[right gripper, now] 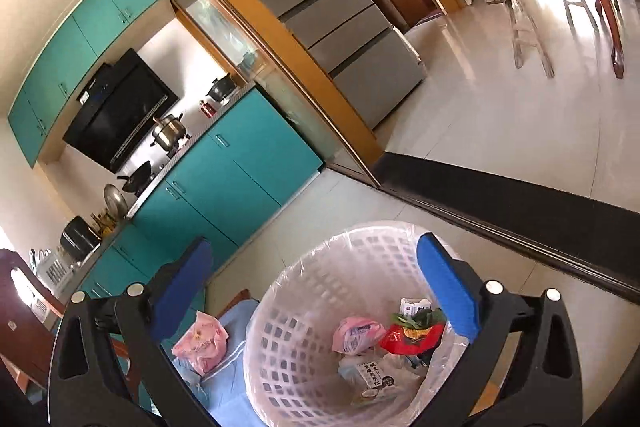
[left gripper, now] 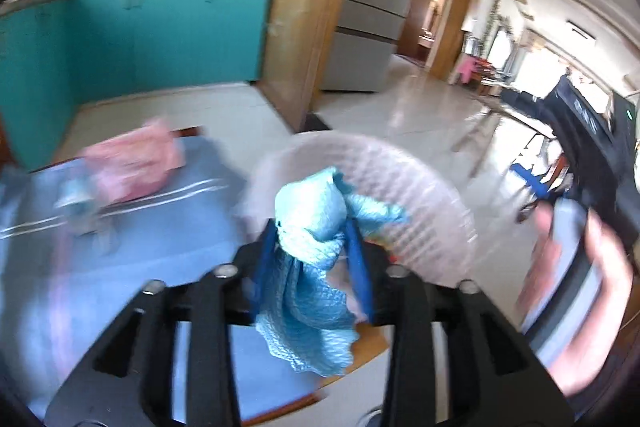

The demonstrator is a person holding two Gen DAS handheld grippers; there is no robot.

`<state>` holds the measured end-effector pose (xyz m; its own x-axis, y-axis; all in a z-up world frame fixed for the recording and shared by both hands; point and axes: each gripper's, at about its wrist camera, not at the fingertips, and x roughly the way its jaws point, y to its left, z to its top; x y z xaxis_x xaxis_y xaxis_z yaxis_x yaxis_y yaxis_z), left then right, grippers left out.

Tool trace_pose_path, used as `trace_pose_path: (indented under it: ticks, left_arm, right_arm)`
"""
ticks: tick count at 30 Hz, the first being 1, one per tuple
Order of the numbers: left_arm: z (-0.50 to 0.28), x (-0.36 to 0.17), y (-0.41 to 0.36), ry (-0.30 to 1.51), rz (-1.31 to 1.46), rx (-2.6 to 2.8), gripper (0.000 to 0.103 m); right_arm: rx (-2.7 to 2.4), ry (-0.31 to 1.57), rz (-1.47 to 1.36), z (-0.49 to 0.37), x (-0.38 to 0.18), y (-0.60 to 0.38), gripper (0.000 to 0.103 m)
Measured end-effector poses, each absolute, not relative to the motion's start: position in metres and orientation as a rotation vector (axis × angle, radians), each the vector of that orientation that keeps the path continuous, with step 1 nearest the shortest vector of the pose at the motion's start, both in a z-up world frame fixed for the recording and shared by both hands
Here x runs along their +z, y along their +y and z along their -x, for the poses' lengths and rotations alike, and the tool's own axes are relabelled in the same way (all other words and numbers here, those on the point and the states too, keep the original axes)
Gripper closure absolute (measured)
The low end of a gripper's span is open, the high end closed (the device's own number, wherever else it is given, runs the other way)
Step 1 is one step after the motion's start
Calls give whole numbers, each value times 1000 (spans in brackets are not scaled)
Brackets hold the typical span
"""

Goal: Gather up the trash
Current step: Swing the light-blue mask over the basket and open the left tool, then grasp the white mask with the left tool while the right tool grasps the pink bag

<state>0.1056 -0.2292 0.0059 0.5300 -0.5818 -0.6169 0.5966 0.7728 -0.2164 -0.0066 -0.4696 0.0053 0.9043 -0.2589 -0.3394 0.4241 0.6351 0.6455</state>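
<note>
The left gripper [left gripper: 312,247] has a crumpled light-blue cloth [left gripper: 310,227] between its blue pads, jaws about half apart; w/ the blur I cannot tell if the pads press it. It hangs just before the white lattice trash basket [left gripper: 420,211]. The right gripper [right gripper: 316,291] is released, jaws wide, empty, above the basket rim [right gripper: 280,287]; wrappers [right gripper: 360,335] lie inside. A pink packet [right gripper: 200,343] stays on the blue table [right gripper: 224,387] beside it. Floor [right gripper: 500,131] behind is free.

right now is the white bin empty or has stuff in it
Has stuff in it: the white bin holds a pink packet, a red wrapper and other wrappers.
</note>
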Motion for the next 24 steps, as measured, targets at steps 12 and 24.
trace_pose_path:
  ticks: [12, 24]
  left_arm:
    - [-161, -34, -143, 739, -39, -324, 6]
    - [-286, -77, -74, 858, -83, -156, 8]
  right_arm:
    - [-267, 312, -655, -21, 11, -434, 3]
    - [-106, 440, -513, -61, 9, -358, 3]
